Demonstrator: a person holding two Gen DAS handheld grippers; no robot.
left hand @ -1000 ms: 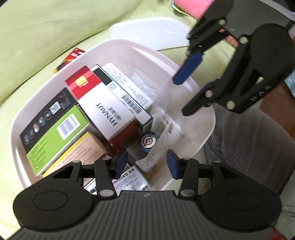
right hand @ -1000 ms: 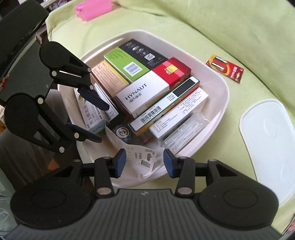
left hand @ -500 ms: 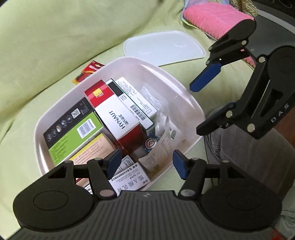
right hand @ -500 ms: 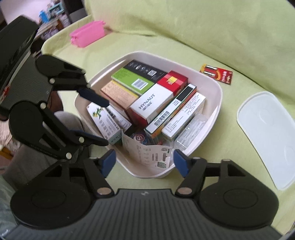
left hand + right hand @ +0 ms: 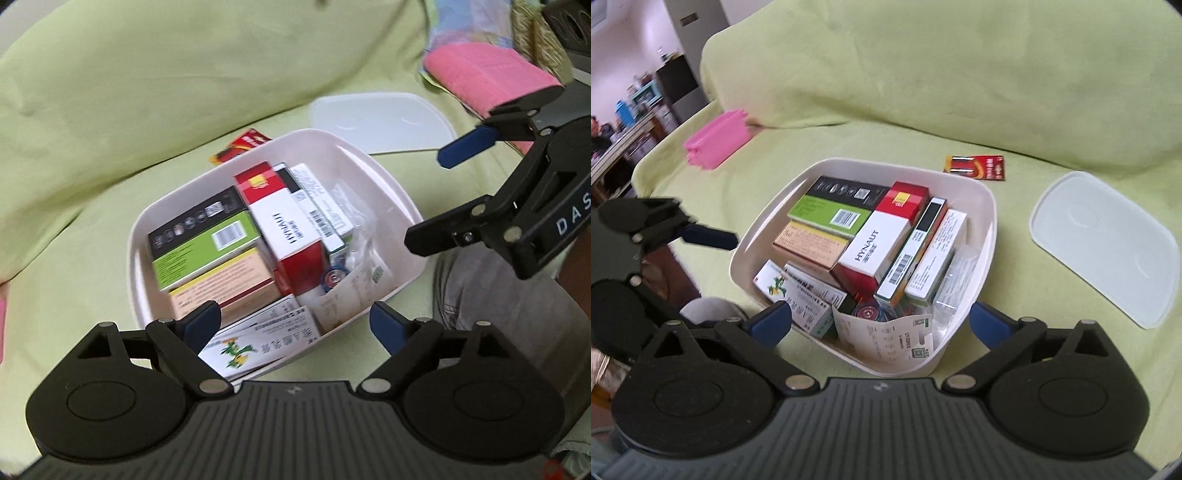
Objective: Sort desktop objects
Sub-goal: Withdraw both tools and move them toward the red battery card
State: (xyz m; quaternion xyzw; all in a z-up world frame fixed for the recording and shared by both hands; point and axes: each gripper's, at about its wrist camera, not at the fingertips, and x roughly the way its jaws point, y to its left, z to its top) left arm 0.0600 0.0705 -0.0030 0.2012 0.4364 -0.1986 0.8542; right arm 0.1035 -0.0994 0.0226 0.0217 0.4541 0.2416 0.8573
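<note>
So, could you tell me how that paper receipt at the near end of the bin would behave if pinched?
The receipt is thin and already curls against the bin wall, so it is probably floppy and light. It would likely crumple or slip rather than lift stiffly.

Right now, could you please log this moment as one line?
left gripper: open, empty | right gripper: open, empty | bin: packed with boxes | lid: off, beside bin | battery pack: outside bin
</note>
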